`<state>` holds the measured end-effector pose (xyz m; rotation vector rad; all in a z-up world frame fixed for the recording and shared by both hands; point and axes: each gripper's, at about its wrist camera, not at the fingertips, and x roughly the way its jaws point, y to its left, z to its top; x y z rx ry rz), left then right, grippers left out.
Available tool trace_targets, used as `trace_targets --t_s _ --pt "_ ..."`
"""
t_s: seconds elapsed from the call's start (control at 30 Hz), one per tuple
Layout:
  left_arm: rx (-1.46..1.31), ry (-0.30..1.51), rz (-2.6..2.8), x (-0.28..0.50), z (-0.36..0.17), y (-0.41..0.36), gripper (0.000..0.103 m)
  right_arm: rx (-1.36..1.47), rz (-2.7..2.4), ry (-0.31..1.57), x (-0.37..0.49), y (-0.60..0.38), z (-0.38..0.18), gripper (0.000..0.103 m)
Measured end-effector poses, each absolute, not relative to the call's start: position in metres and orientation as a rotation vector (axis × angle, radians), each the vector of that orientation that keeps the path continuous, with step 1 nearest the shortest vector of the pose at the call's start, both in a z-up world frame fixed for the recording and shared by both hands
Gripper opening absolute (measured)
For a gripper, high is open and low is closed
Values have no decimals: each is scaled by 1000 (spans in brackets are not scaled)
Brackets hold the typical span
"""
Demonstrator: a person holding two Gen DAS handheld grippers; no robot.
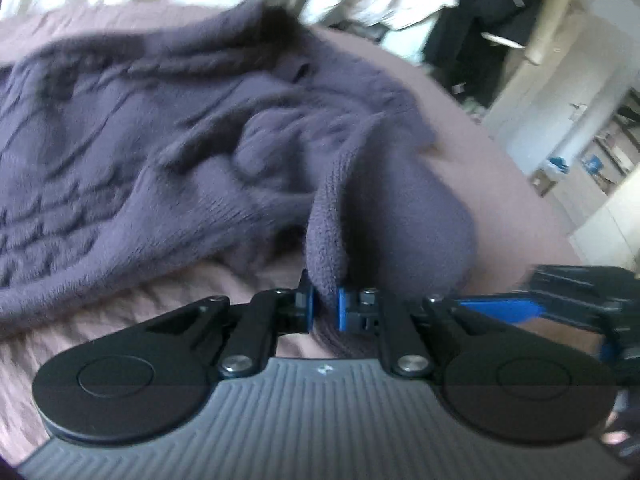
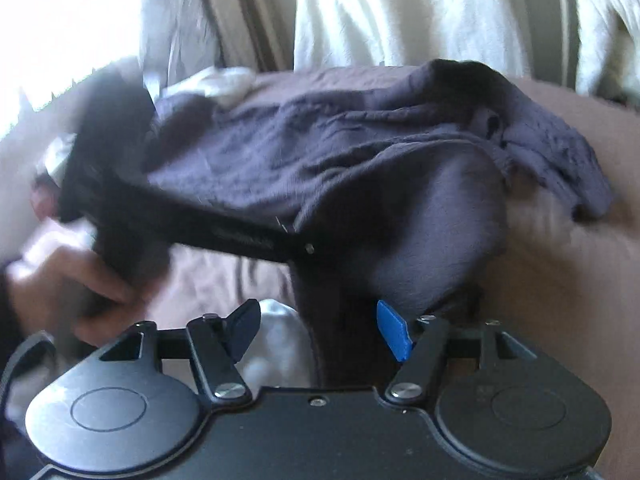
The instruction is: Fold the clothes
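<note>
Left claw (image 1: 324, 306) is clamped on a near fold of the purple sweater (image 1: 160, 152), which lies rumpled on the bed (image 1: 500, 184); right claw (image 2: 316, 330) stands apart around dark cloth, gripping nothing; close it before lifting, keeping both edges level.

Daylight pours in from the upper left of the right wrist view, blowing the curtains (image 2: 440, 12) out to white glare. Both views are smeared by motion blur, worst on the hand (image 2: 60, 280) at left. Fisheye bending curves the edges, with dark vignetted corners.
</note>
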<state>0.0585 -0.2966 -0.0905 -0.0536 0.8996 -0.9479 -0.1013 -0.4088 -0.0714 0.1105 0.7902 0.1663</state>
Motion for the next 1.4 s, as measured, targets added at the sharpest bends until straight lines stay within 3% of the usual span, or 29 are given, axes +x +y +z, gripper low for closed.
trace_targets --t_s 0.07,0.2,0.23,0.27,0.33,0.37,0.4,0.43,0.57,0.77,0.97,1.13,1.3,1.4 --pt "-120 888 -1012 54 -76 -294 10 -31 115 750 -102 -393 -70 88" --pt "-165 845 -1088 39 -50 -292 10 -181 33 649 -107 -375 -60 81" --pt "-135 826 -1045 35 -44 -293 13 -137 28 621 -110 -379 -53 63" --pt "-104 806 -997 31 -39 -294 14 -60 41 610 -111 -389 -48 39" --pt "-95 752 -950 28 -34 -290 33 66 47 605 -110 -406 -43 14" --pt "-99 730 -930 27 -32 -287 42 114 40 605 -109 -413 -42 14" --pt "-112 712 -904 28 -30 -282 60 141 19 599 -111 -420 -41 13" --pt "-127 695 -878 29 -28 -277 63 166 9 595 -113 -425 -38 13" --pt "-63 644 -759 39 -27 -267 64 258 -21 540 -134 -448 -12 13" --pt "-92 730 -797 40 -40 -265 64 320 -68 409 -193 -479 55 13" --pt "-54 587 -1029 -5 -3 -253 64 497 12 286 -234 -497 106 13" --pt "54 492 -1182 -45 34 -243 88 595 178 194 -259 -492 134 14" --pt "104 500 -1237 -66 29 -247 88 681 110 258 -251 -490 127 14" --pt "107 655 -1257 -64 10 -267 94 758 106 298 -238 -496 108 14"
